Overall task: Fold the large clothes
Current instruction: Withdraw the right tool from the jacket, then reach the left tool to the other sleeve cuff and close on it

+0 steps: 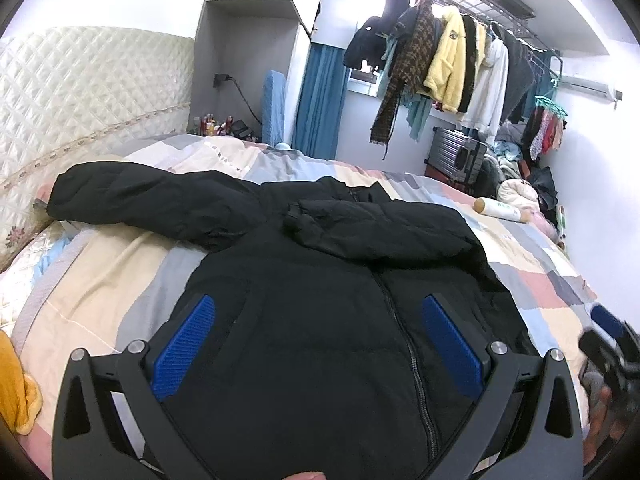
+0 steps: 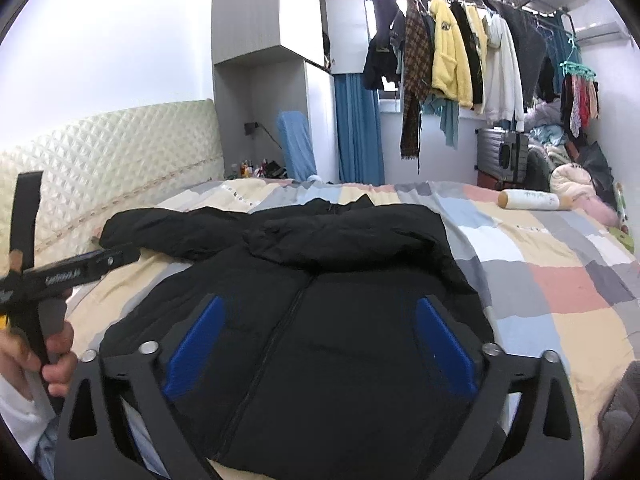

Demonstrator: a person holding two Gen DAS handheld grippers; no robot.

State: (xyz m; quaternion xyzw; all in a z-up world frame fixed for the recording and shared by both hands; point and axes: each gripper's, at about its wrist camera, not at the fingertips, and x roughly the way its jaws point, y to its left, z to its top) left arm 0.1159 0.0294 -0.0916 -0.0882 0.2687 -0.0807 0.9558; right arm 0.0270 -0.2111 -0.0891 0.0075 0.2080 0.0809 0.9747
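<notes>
Across the patchwork bedspread a black puffer jacket lay zip-up, one sleeve folded over its chest and the other spread toward the headboard, while left gripper and right gripper hovered above it with fingers apart and empty, apparently ready for that sleeve.

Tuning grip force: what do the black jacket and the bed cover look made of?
Jacket: matte black woven shell, probably synthetic, over padding; puffy, soft creases, little shine. Bed cover: flat printed patchwork cloth, likely cotton, matte, fine wrinkles.
</notes>
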